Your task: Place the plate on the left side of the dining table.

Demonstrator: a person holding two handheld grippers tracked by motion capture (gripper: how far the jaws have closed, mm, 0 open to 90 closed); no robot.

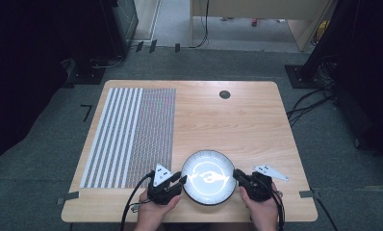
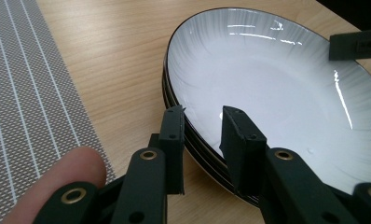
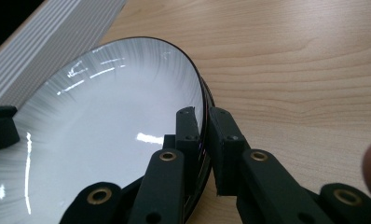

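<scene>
Your right gripper [image 3: 203,114] has its fingers clamped on the plate [image 1: 208,176] rim; your left gripper [image 2: 203,112] straddles the opposite rim, fingers not clearly pressing. The plate sits on the desk [image 1: 237,120], unlifted; the lift remains.

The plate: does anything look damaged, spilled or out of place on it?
Nothing stands out. The plate looks whole and clean, lying flat on the table, with the left gripper and right gripper at opposite rims.
</scene>
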